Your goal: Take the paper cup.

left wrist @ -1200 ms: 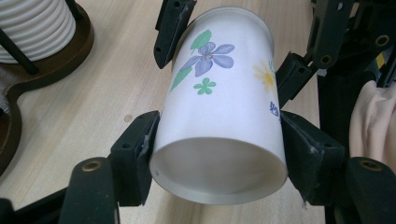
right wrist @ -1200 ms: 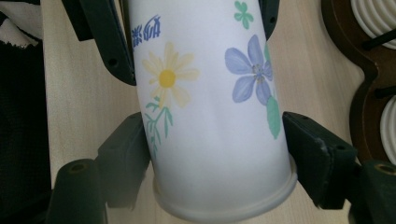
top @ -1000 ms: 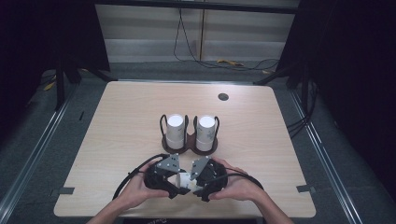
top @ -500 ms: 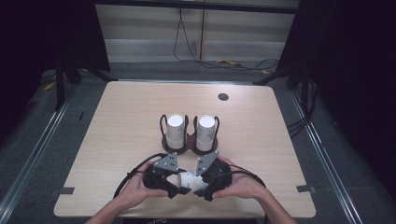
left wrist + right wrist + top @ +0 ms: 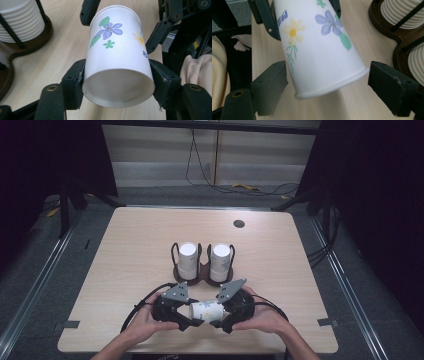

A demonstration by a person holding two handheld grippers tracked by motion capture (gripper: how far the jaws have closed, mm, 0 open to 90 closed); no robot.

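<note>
The left gripper [image 5: 117, 82] clamped the flowered paper cup [image 5: 117, 57] at its base, freeing the right gripper's [image 5: 327, 85] fingers, just spreading, to release its rim end.

Blue print on paper cup [image 5: 319, 47] too blurred to read.

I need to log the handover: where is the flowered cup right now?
In the high view the cup lies sideways near the table's front edge, between both grippers, just in front of the cup holder; the left gripper clamps it.
</note>
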